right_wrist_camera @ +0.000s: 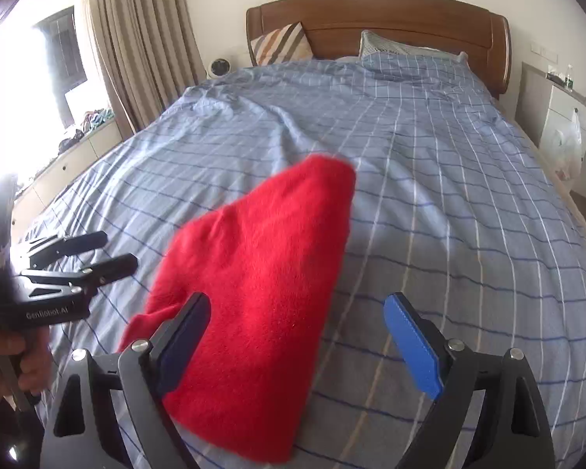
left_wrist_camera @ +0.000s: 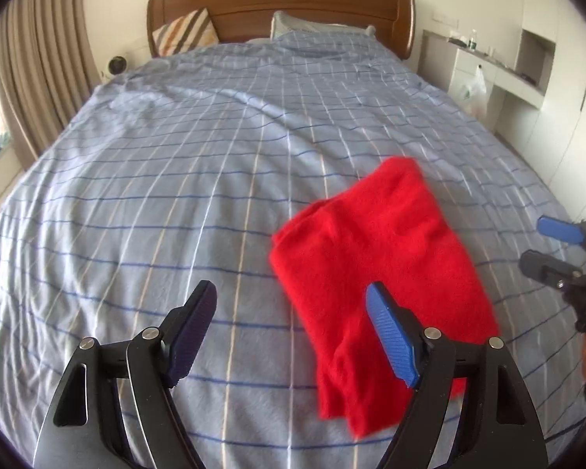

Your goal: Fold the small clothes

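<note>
A red fuzzy garment [left_wrist_camera: 379,269] lies folded into a compact shape on the blue checked bedspread [left_wrist_camera: 215,156]; it also shows in the right wrist view [right_wrist_camera: 261,289]. My left gripper [left_wrist_camera: 293,336] is open and empty, hovering above the bed just left of the garment's near end. My right gripper [right_wrist_camera: 297,340] is open and empty above the garment's near right edge. The right gripper shows at the far right of the left wrist view [left_wrist_camera: 543,246], the left gripper at the far left of the right wrist view [right_wrist_camera: 113,250]. Neither touches the cloth.
A wooden headboard [left_wrist_camera: 285,4] with a striped cushion [left_wrist_camera: 185,33] and a pillow [left_wrist_camera: 316,27] stands at the far end. Curtains [left_wrist_camera: 39,62] hang on the left. A white desk and cabinets [left_wrist_camera: 504,70] with a hanging plastic bag [left_wrist_camera: 474,90] line the right side.
</note>
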Motion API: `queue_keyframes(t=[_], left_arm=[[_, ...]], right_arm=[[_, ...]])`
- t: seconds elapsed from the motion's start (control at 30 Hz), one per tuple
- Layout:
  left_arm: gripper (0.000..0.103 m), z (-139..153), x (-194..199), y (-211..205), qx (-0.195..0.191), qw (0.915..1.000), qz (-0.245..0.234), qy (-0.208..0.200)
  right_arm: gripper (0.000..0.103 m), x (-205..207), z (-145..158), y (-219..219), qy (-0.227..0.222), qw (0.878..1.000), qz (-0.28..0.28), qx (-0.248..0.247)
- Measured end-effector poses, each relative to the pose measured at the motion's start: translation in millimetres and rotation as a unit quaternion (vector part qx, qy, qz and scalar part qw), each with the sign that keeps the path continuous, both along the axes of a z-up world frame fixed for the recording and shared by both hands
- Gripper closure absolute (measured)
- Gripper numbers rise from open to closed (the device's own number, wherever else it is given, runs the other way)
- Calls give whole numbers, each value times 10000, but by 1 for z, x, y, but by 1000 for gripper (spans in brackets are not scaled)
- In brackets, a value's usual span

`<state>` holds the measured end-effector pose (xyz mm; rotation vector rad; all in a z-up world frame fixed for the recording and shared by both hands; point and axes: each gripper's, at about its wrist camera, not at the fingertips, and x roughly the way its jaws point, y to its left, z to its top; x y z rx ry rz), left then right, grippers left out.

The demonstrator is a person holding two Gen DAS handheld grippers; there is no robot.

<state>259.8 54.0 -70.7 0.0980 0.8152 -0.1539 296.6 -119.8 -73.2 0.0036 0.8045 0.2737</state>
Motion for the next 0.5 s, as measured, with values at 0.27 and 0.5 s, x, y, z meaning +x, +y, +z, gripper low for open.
queue_keyframes(t=[0.27, 0.5], left_arm=[[0, 48, -126, -11, 729, 9914, 267, -1058], [0, 114, -200, -15, 916, 9793, 700, -1665]], right_arm=[[13, -146, 19, -29, -312, 9984, 206, -434], [8, -254, 106, -39, -808, 9935, 352, -724]])
